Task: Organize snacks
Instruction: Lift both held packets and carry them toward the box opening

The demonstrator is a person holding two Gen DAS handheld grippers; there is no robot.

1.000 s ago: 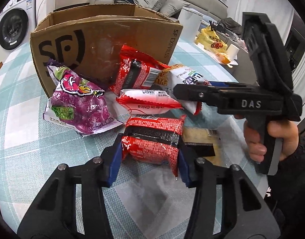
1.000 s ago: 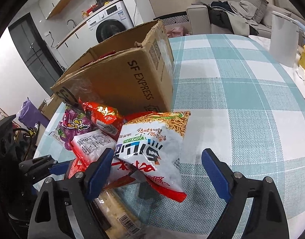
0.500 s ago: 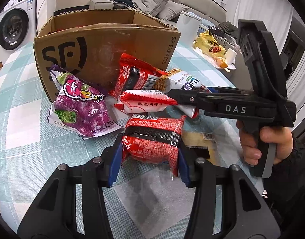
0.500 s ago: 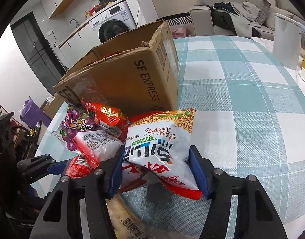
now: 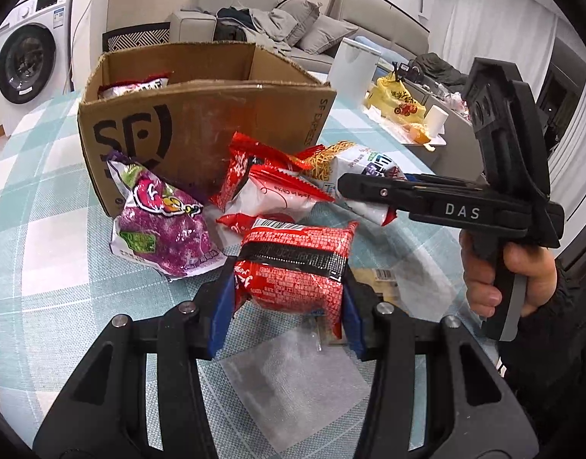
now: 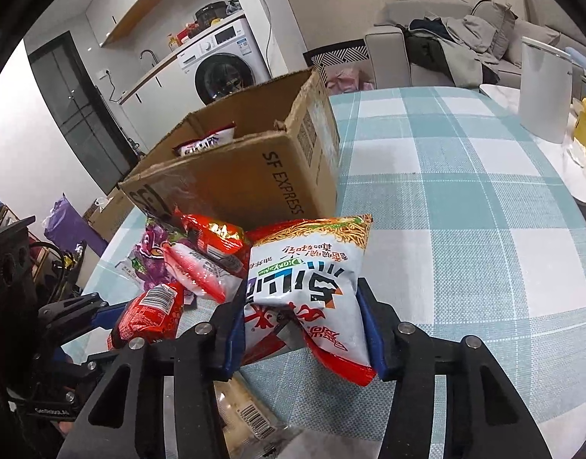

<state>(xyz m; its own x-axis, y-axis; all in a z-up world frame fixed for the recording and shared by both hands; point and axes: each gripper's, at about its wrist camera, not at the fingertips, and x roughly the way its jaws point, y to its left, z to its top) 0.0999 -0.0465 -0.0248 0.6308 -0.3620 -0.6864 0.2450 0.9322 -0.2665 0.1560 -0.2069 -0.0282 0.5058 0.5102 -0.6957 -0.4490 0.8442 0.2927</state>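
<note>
We log: box [image 5: 201,130], matt brown corrugated cardboard, rough torn edges; red packet [image 5: 293,267] and white packet [image 6: 308,287], glossy crinkled plastic film; tablecloth [image 6: 465,199], woven checked cloth.

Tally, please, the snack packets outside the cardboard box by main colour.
Red: 2, gripped red packet, leaning red packet
White: 2, noodle bag, white packet
Purple: 1, purple bag
Clear: 1, clear pack
Total: 6
</note>
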